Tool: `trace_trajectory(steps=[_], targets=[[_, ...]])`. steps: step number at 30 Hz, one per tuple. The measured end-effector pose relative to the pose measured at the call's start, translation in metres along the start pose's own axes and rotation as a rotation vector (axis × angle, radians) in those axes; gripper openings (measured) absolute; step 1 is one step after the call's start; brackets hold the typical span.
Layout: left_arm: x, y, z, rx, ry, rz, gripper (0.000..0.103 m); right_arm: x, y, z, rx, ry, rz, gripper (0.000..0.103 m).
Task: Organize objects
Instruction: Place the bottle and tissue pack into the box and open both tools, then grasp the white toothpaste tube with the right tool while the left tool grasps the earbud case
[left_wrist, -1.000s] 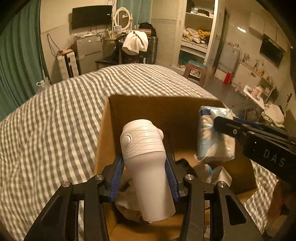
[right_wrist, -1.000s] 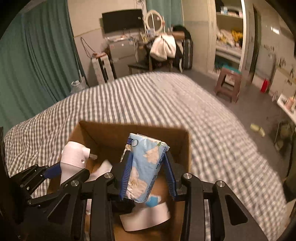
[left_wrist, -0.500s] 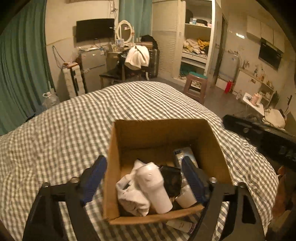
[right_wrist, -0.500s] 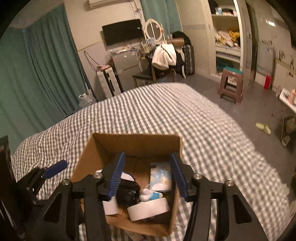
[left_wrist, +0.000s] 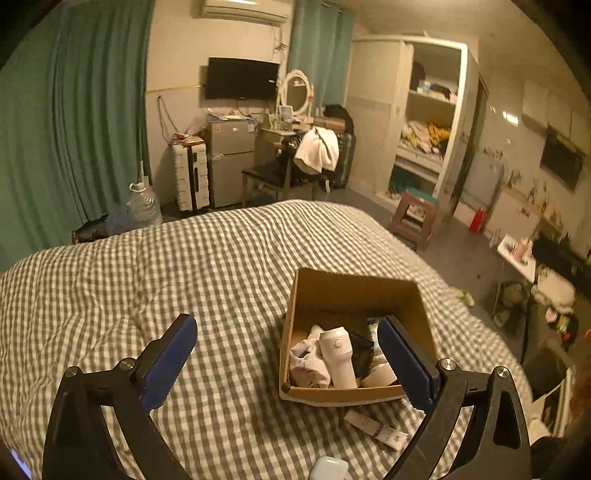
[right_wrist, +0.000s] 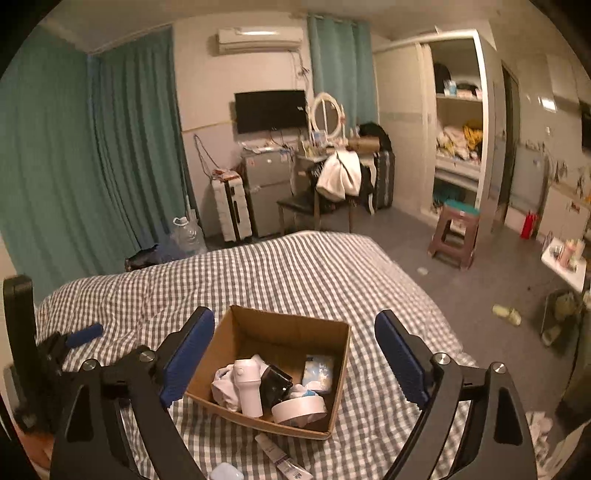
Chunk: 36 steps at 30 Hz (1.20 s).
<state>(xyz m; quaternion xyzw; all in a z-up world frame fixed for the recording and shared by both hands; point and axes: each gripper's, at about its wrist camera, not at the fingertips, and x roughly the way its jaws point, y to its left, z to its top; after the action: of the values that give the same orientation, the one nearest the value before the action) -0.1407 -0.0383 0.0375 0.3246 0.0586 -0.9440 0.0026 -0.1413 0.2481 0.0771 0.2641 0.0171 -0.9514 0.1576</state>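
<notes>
We are looking over a bed (left_wrist: 184, 266) in gray-and-white check filling the lower half of both frames. A cardboard box (right_wrist: 255, 332) is sitting on it at lower centre, holding a white bottle (right_wrist: 248, 387), a blue tissue pack (right_wrist: 318, 372), a round white tub (right_wrist: 298, 409) and a black pouch (right_wrist: 274, 384). We are holding the left gripper (left_wrist: 286, 354) and the right gripper (right_wrist: 295, 354) spread wide, gripping nothing. A small tube (right_wrist: 281, 458) is lying on the bed just below the box.
</notes>
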Motion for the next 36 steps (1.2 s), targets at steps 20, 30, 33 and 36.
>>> trace_trajectory(steps=[20, 30, 33, 36], targets=[[0.039, 0.03, -0.14, -0.107, 0.06, 0.176, 0.101, 0.063, 0.02, -0.168, -0.075, 0.233, 0.085, 0.089], [0.075, 0.005, -0.195, -0.003, 0.159, 0.122, 0.101, 0.137, 0.01, -0.225, -0.046, 0.334, 0.112, 0.077], [0.081, 0.0, -0.201, -0.018, 0.187, 0.051, 0.101, 0.157, 0.016, -0.243, -0.084, 0.395, 0.127, 0.069], [0.085, -0.005, -0.208, -0.023, 0.214, 0.013, 0.101, 0.173, 0.016, -0.258, -0.115, 0.457, 0.111, 0.059]])
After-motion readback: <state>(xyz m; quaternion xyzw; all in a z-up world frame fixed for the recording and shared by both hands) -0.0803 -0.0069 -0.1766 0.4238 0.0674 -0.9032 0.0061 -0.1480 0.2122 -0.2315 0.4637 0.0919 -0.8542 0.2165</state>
